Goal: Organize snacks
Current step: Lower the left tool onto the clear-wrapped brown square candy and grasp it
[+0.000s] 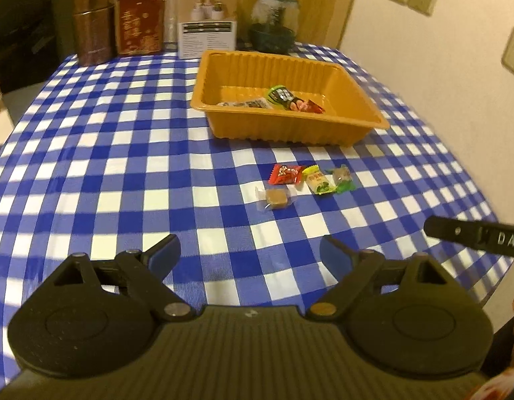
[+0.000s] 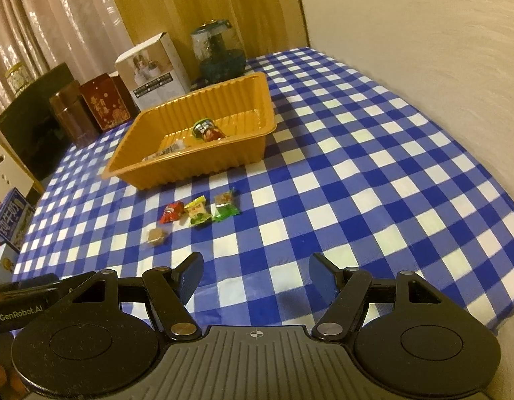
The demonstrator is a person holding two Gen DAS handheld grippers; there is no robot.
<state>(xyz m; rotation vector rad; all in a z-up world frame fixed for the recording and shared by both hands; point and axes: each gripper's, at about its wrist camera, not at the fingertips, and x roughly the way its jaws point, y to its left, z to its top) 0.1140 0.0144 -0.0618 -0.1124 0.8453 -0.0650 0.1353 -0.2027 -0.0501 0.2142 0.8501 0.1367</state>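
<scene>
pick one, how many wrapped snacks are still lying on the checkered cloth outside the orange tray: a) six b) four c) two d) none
b, four lie in a cluster in front of the orange tray: a red snack, a yellow snack, a green snack and a clear-wrapped brown candy, all on the checkered cloth.

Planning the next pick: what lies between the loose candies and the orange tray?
Only bare checked tablecloth lies between the orange tray and the four wrapped candies; both wrist views show it.
</scene>
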